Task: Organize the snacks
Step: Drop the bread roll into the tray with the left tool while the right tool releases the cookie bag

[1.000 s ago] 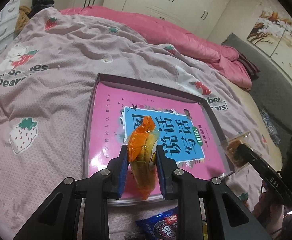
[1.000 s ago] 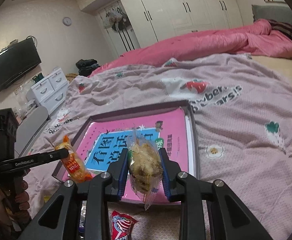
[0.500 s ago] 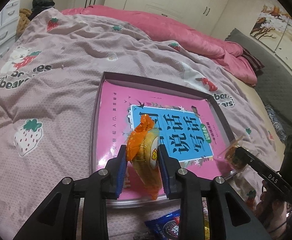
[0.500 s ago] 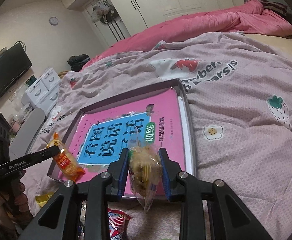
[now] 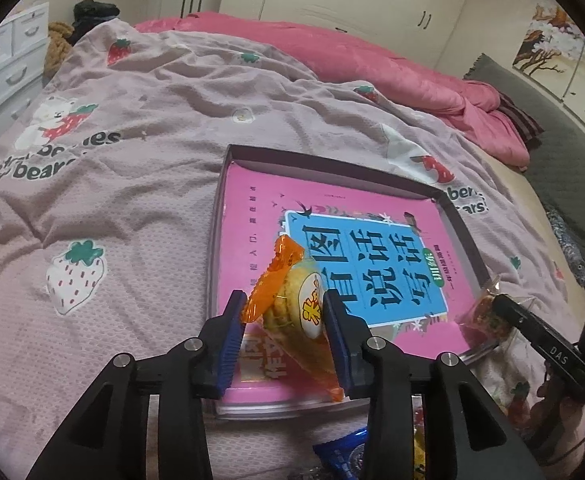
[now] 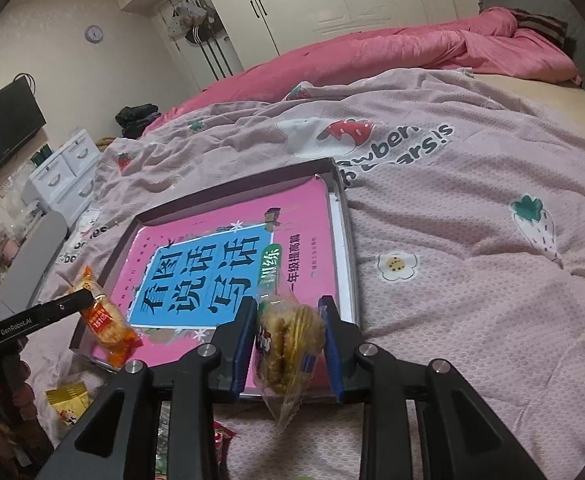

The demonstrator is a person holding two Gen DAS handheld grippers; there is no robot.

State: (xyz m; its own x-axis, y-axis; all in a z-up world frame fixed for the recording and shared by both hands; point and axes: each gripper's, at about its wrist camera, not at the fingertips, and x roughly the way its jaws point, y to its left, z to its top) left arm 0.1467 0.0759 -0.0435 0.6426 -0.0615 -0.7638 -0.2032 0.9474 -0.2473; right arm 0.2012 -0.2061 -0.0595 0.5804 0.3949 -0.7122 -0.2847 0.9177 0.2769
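A raised dark rim (image 5: 458, 216) borders the shallow tray holding a flat pink book (image 5: 252, 216). Loose snack packets (image 6: 68, 402) crowd the strawberry-print bedspread (image 6: 472, 280) at its near edge.

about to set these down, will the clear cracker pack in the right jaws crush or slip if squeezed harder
Probably fragile: the cracker pack shows stacked thin crackers through clear film, so a tighter pinch from the right gripper could crack them. The film looks glossy and loose, with a floppy tail hanging below, so it might slide. It looks light, so a gentle hold should do.
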